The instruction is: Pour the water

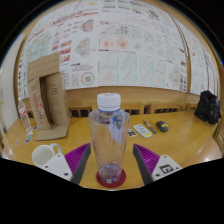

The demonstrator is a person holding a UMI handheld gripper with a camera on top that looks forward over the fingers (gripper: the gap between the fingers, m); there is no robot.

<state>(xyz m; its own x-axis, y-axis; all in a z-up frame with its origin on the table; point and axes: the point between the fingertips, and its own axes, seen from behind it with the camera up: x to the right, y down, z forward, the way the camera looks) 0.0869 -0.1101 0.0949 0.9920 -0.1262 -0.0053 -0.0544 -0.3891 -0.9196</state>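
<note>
A clear plastic bottle (pixel 109 135) with a white cap (pixel 109 100) stands upright on a round red coaster (pixel 110 179) on the wooden table (pixel 180 140). My gripper (pixel 110 166) is open, and the bottle stands between its two fingers, resting on the coaster. The left finger's purple pad (pixel 76 156) and the right finger's purple pad (pixel 146 157) lie close beside the bottle's lower sides. A white mug (pixel 45 154) sits on the table just left of the left finger.
An open cardboard box (pixel 48 95) stands at the back left, with a small clear container (pixel 26 126) beside it. Small items (pixel 144 130) lie behind the bottle. A black bag (pixel 208 106) is far right. A poster-covered wall (pixel 110 45) backs the table.
</note>
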